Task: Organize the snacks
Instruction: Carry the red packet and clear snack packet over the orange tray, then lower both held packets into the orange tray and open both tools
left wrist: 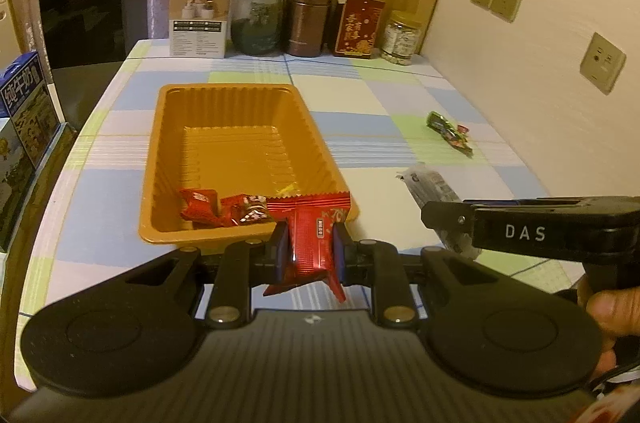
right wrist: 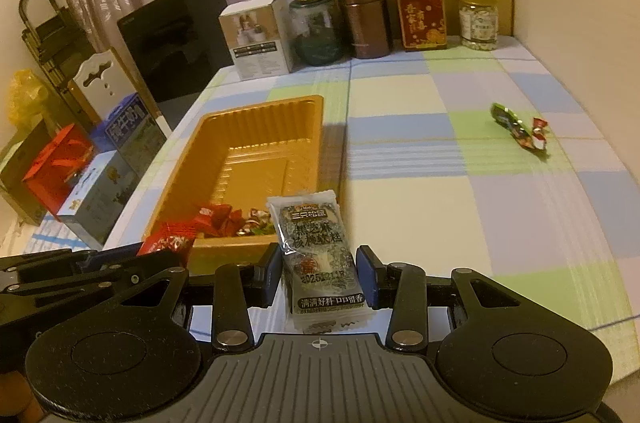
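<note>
An orange plastic tray (left wrist: 168,159) lies on the checked tablecloth and holds several red wrapped snacks (left wrist: 224,209) at its near end; the tray also shows in the right wrist view (right wrist: 208,139). My left gripper (left wrist: 310,251) is shut on a red snack packet (left wrist: 310,239), held just before the tray's near right corner. My right gripper (right wrist: 320,273) is shut on a clear and black sesame cake packet (right wrist: 320,259), right of the tray's near end. A green and red wrapped snack (left wrist: 450,133) lies loose at the right, and also shows in the right wrist view (right wrist: 520,131).
A white box (left wrist: 200,17), a glass jar (left wrist: 258,21), a brown canister (left wrist: 308,17), a red box (left wrist: 358,27) and a candy jar (left wrist: 402,39) stand along the table's far edge. A wall is at the right. Milk cartons (left wrist: 24,111) stand off the left edge.
</note>
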Tool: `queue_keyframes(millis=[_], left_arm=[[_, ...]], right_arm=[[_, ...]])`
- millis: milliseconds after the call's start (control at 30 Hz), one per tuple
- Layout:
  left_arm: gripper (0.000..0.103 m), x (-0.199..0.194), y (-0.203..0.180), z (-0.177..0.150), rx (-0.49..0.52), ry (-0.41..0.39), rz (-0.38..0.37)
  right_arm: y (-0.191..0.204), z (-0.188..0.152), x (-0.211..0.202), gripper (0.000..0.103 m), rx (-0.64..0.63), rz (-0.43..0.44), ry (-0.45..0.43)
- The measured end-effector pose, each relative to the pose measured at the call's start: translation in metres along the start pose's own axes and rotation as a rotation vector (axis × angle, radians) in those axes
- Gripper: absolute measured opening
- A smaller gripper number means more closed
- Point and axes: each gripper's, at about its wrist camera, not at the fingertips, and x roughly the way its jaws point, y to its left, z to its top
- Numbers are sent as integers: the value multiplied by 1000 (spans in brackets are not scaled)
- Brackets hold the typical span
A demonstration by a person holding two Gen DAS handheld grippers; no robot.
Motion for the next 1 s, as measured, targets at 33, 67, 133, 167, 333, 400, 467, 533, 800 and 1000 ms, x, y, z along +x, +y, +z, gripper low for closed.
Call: queue_keyframes(millis=[33, 67, 133, 167, 333, 400, 467, 533, 800, 1000], left_arm=[[20, 1, 2, 1, -3, 0, 3], [20, 3, 5, 3, -5, 1, 6], [20, 8, 9, 6, -11, 3, 13], [20, 10, 12, 8, -15, 3, 15], [20, 21, 25, 16, -28, 6, 24], [20, 27, 31, 20, -31, 8, 28], [20, 32, 37, 25, -37, 6, 37], [20, 37, 42, 31, -37, 4, 46], [20, 68, 64, 54, -30, 12, 75], [20, 91, 73, 64, -28, 26, 78]], right_arm=[[2, 2, 3, 41, -4, 3, 2], [3, 3, 6, 41, -7, 7, 4], [6, 8, 13, 41, -12, 14, 8], [7, 10, 16, 41, -14, 17, 10], [13, 20, 36, 41, -29, 29, 22], [15, 26, 44, 41, -33, 33, 26], [18, 31, 51, 41, -39, 38, 26], [21, 38, 59, 41, -46, 44, 24], [28, 63, 94, 41, -55, 59, 31], [31, 78, 117, 41, -59, 74, 50]])
